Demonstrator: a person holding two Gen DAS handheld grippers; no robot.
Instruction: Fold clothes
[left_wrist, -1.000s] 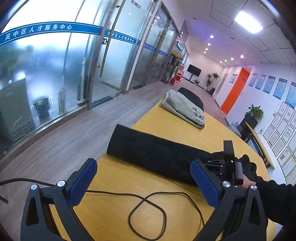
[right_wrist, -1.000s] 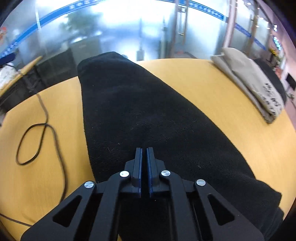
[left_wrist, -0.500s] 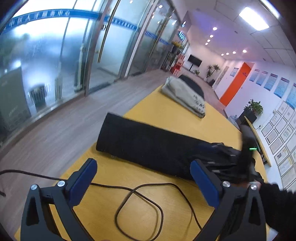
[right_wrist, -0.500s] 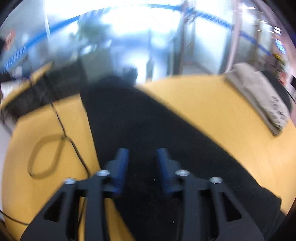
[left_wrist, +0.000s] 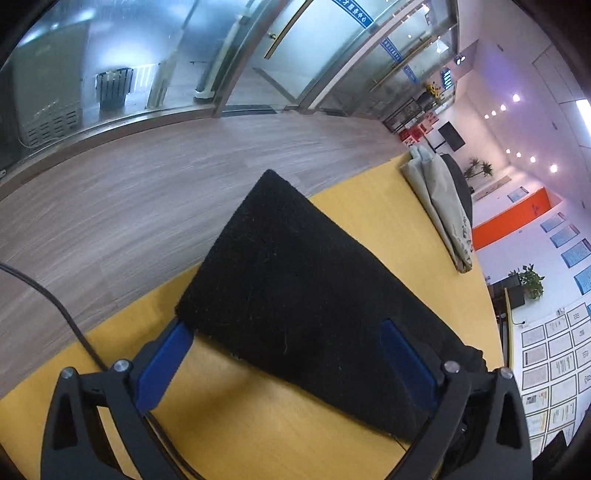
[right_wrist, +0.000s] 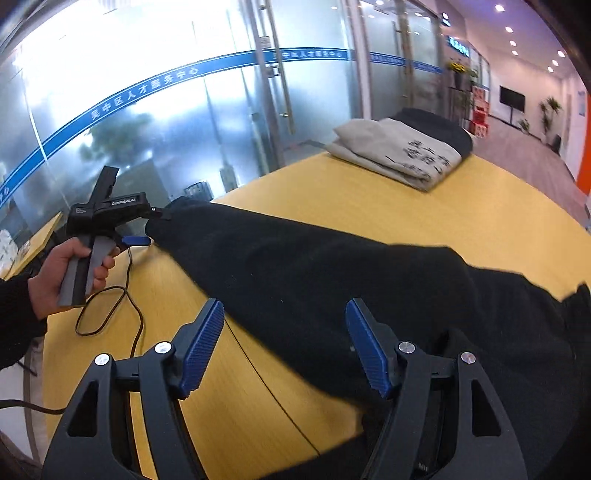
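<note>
A long black fleece garment (left_wrist: 295, 295) lies folded lengthwise across the yellow table (left_wrist: 240, 424); it also shows in the right wrist view (right_wrist: 332, 266). My left gripper (left_wrist: 284, 363) is open, its jaws straddling the garment's near end. In the right wrist view the left gripper (right_wrist: 147, 227) sits at the garment's far end, one jaw above the cloth and one below. My right gripper (right_wrist: 288, 343) is open and empty, held just above the garment's near part.
A folded beige garment (right_wrist: 399, 151) lies on a black one (right_wrist: 443, 127) at the table's far end. A black cable (right_wrist: 107, 310) loops on the table near the left gripper. Glass doors and wooden floor (left_wrist: 147, 192) lie past the table edge.
My right gripper has opened, let go of the black garment and drawn back. My left gripper has moved forward to the garment's end, jaws still open around it.
</note>
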